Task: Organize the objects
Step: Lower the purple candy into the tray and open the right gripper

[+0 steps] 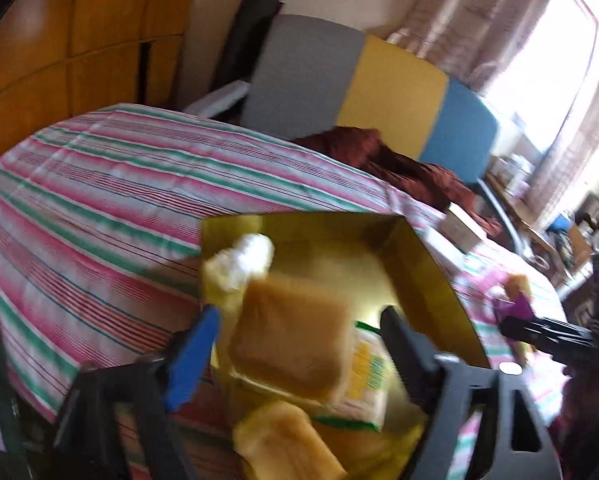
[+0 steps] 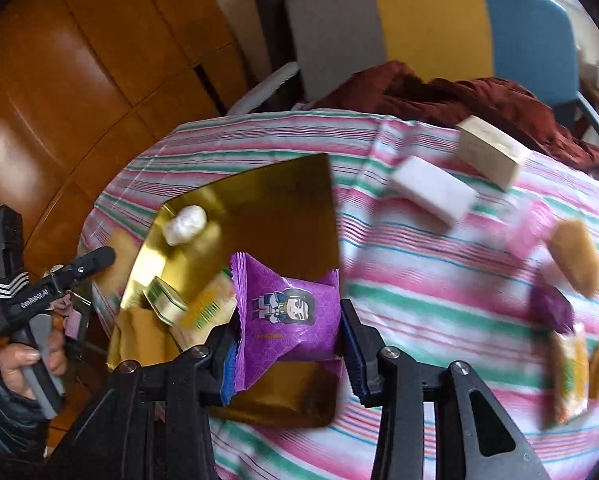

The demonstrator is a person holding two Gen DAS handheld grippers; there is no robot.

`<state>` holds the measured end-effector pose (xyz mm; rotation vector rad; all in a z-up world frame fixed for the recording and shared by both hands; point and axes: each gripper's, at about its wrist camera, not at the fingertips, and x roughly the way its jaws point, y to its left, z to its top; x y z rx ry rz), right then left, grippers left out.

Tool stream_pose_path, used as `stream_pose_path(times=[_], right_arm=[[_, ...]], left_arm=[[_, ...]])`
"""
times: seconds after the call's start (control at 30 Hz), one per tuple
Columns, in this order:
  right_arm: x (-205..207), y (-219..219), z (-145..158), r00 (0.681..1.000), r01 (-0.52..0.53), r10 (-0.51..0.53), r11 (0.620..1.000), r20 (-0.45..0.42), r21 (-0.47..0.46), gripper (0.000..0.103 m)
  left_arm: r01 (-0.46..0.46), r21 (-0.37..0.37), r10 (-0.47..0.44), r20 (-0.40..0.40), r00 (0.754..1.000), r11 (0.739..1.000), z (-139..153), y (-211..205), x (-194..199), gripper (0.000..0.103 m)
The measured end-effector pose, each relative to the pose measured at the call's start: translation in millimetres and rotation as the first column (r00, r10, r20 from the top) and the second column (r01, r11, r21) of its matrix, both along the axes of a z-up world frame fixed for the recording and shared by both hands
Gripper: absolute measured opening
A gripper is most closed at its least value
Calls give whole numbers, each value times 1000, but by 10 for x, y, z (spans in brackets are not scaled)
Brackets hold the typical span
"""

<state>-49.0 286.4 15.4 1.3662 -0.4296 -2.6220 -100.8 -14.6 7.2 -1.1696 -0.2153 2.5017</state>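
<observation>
A gold box [image 2: 267, 200] lies open on the striped tablecloth [image 2: 439, 280]. It holds a white wad [image 2: 185, 224], a small tin [image 2: 165, 304] and a yellow-green packet [image 2: 207, 308]. My right gripper [image 2: 289, 344] is shut on a purple snack packet [image 2: 291, 312] and holds it over the box's near part. In the left wrist view my left gripper [image 1: 295, 344] stands over the box [image 1: 419, 264] with its jaws apart; a tan bread-like piece [image 1: 291, 340] lies between the fingers, and I cannot tell if they touch it. The white wad [image 1: 247, 260] lies beyond.
Loose on the cloth at the right: a white block [image 2: 431, 192], a cream box [image 2: 491, 152], a brown pastry [image 2: 575, 256], a purple packet [image 2: 551, 308] and more snacks [image 2: 571, 368]. A red-brown cloth [image 2: 459, 96] and a grey-yellow-blue chair [image 2: 431, 20] stand behind the table.
</observation>
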Motion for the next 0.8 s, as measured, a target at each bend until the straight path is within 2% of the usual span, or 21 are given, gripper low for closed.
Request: stream_pose_path(times=[0.13,0.2,0.23,0.27,0.53,0.8], right_arm=[[-313,-123,47,997,76,-76,997,-23,-6,46],[-401,-139,58,994,103,-104,994,-37,-29,60],[-420,-138,57,993,110,-111,993,-36,-30,70],[-433,-155,43,992,118,-119,993,-34,-19,73],[-255,-309,-178,997,79,-79,997,19,16,73],[-11,-513,-277,998,56,-56,996,1,74,74]], left_arm=[[-29,15,28,39,999,999,-103,-105,-37,90],[-32,13,31,44,999,999,-136,-135,18,90],[-35,7,34,40,999,999,-143,-146,50,90],[-38,-2,38,33,999,999,-153,-154,95,90],[-44,-40,44,0,999,998,-167,-147,367,90],[-35,-85,33,-32,999,996,-89,19,501,91]])
